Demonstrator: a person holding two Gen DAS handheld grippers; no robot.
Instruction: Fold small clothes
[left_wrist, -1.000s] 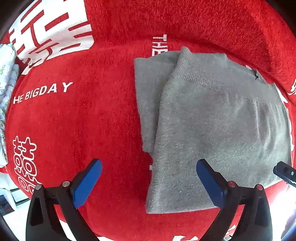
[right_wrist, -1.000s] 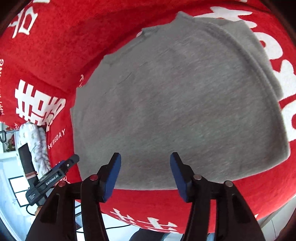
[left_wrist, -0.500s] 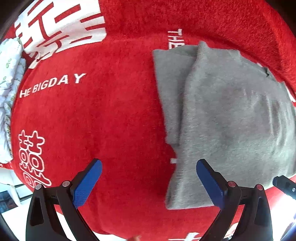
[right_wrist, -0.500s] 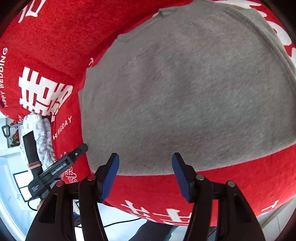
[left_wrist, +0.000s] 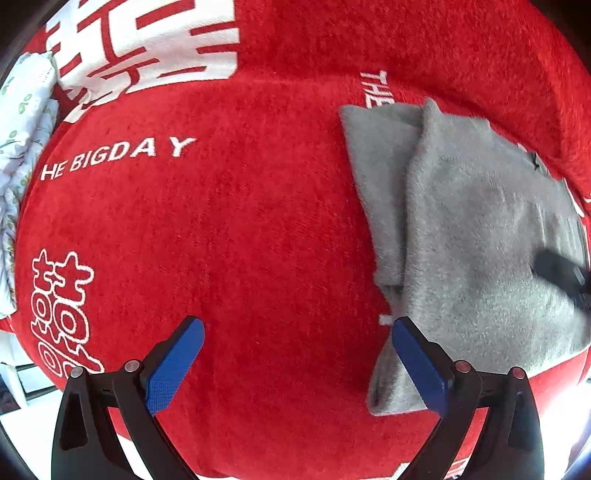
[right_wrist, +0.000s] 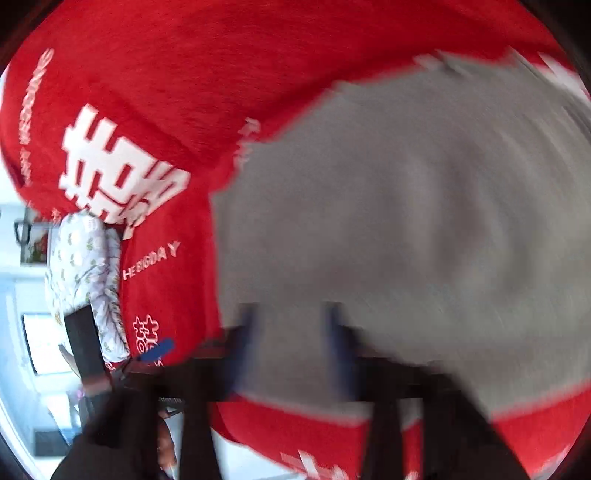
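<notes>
Pinching the grey garment (right_wrist: 388, 221), right claw (right_wrist: 291, 332) closes; left claw (left_wrist: 295, 354) gapes.

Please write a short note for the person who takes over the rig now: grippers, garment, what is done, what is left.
Left gripper: open, empty, over the red blanket, beside the garment's near left corner.
Right gripper: shut at the near edge of the grey garment; the picture is blurred, so a grip is unconfirmed.
Done: one side looks folded in.
Left: probably the remaining folds.
</notes>
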